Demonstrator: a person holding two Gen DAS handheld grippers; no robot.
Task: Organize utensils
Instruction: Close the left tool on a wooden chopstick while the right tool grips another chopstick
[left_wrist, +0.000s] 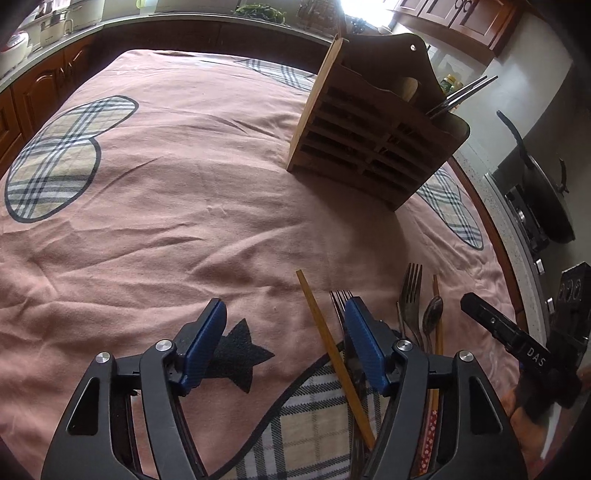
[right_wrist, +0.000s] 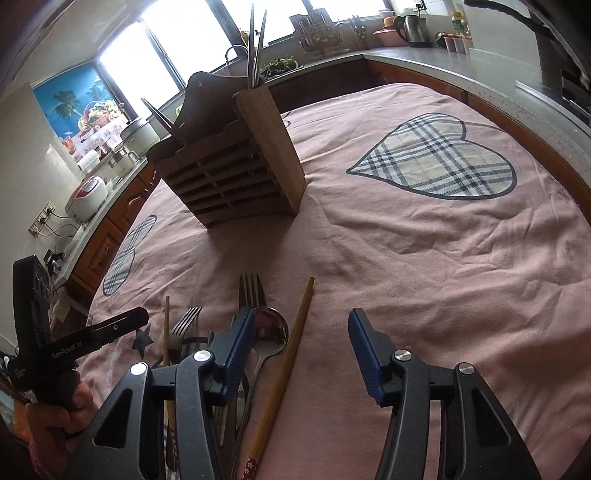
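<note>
A wooden utensil holder (left_wrist: 373, 144) stands on the pink cloth, with metal chopsticks (left_wrist: 463, 94) sticking out; it also shows in the right wrist view (right_wrist: 236, 166). Loose utensils lie in a pile near me: a wooden chopstick (left_wrist: 328, 343), forks (left_wrist: 412, 291), a spoon (left_wrist: 433, 310). In the right wrist view I see the same chopstick (right_wrist: 291, 354), spoon (right_wrist: 269, 328) and forks (right_wrist: 251, 288). My left gripper (left_wrist: 284, 314) is open and empty just left of the pile. My right gripper (right_wrist: 301, 325) is open and empty above the pile, the chopstick between its fingers.
A pink cloth with plaid hearts (right_wrist: 436, 158) covers the table. Kitchen counters (right_wrist: 461, 62) with a kettle and appliances ring it. A black pan (left_wrist: 546, 192) sits on a stove at right. The other handheld gripper (left_wrist: 517, 336) shows at the right edge.
</note>
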